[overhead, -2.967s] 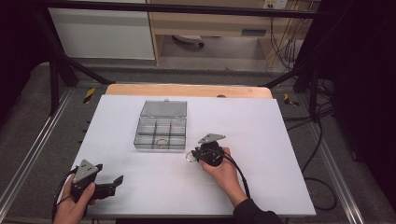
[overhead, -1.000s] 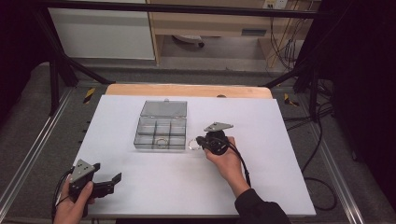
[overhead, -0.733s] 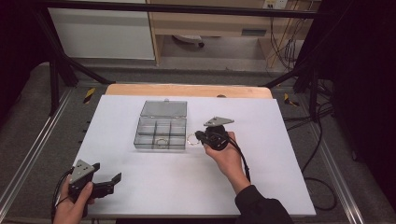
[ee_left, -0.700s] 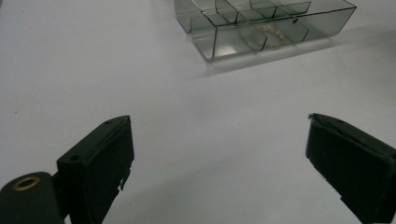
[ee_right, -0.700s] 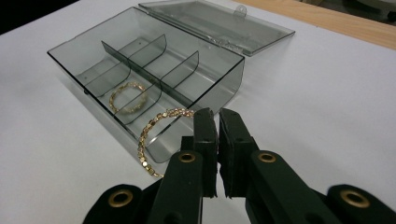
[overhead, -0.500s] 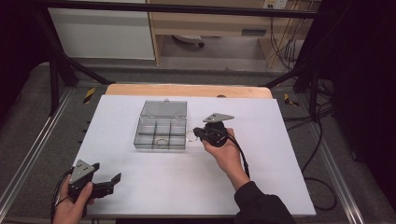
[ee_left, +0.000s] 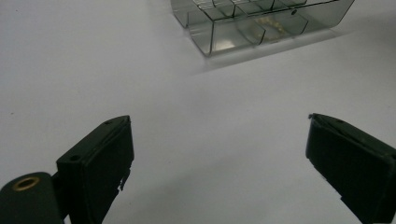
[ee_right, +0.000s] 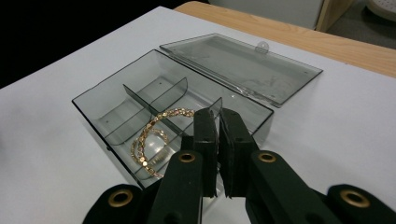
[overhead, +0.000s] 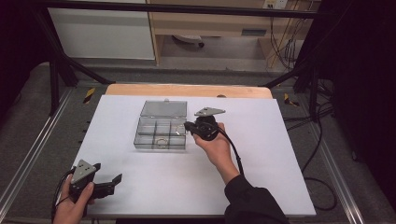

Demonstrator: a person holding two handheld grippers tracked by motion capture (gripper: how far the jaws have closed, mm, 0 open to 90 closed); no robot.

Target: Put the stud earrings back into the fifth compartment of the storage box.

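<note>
Right gripper (overhead: 188, 127) sits at the right edge of the clear compartment box (overhead: 161, 130), held in the person's right hand (overhead: 215, 147), and in its own view (ee_right: 218, 122) its two black jaws are pressed nearly together. They pinch a gold bracelet (ee_right: 152, 137), whose beaded loop hangs from the jaw tips down toward the box's compartments. Whether the lower part of the loop touches the box floor cannot be told. In the high view the grey three-cornered plate on this gripper lies just to the right of the box lid, and the cable trails back along the forearm toward the dark sleeve.

The box stands on the white table (overhead: 261, 163), a little left of its middle. Its lid (ee_right: 243, 65) is folded fully open and lies flat behind the box, away from the person, with a small latch tab on its far edge. Dividers split the inside into several small cells.

Left gripper (overhead: 108, 183) rests low near the front left corner of the table, held in the left hand (overhead: 74, 207), well apart from the box. In the left gripper view (ee_left: 219, 158) its jaws stand wide apart with only bare table between them. Farther off in that view the box (ee_left: 261, 23) shows, with a pale beaded ring inside one of its near cells.
</note>
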